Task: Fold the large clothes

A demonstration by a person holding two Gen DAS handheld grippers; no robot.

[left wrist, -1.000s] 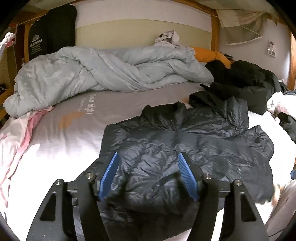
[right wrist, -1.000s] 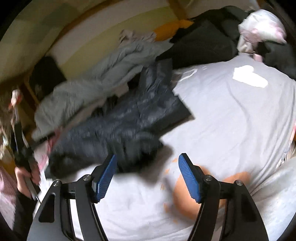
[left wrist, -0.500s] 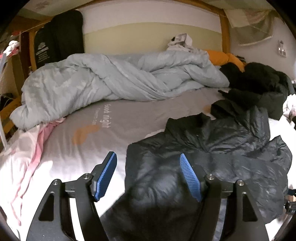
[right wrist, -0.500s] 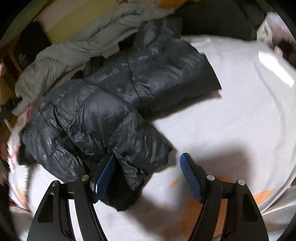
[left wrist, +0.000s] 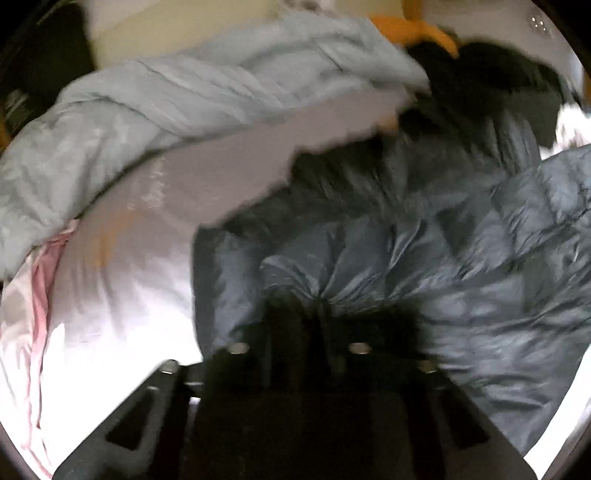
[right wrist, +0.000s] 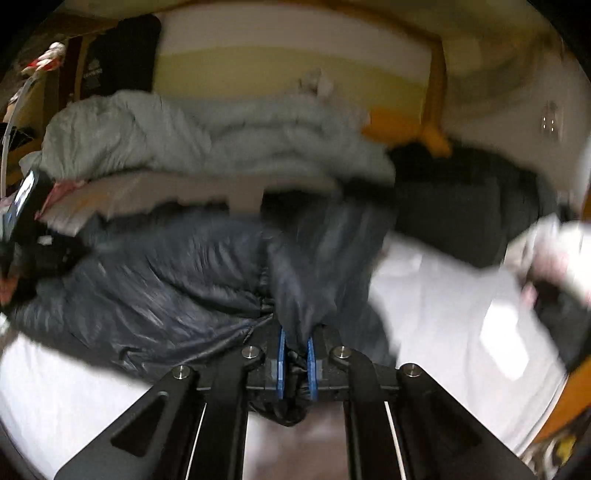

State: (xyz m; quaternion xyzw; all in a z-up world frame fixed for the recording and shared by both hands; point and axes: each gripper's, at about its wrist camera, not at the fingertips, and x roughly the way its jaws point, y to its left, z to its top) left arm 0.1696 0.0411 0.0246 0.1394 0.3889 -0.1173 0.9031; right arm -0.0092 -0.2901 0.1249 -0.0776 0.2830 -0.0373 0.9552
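Observation:
A dark quilted puffer jacket (left wrist: 461, 258) lies spread on the bed's pale grey sheet (left wrist: 140, 288). My left gripper (left wrist: 317, 306) is shut on the jacket's near edge, with the fabric puckered where the jaws meet; the view is blurred. In the right wrist view the jacket (right wrist: 166, 280) stretches from left to centre. My right gripper (right wrist: 295, 339) is shut on a bunch of its fabric, pinched between the blue pads (right wrist: 281, 354). The other hand-held gripper (right wrist: 26, 221) shows at that view's left edge.
A crumpled light grey duvet (left wrist: 166, 110) lies along the back of the bed. A pile of black clothes (left wrist: 517, 85) and an orange cushion (left wrist: 413, 33) are at the back right. Pink and white cloth (left wrist: 33, 295) hangs at the left edge.
Both grippers were open half a second ago and are now shut on the jacket. Both views are motion-blurred and closer to the fabric.

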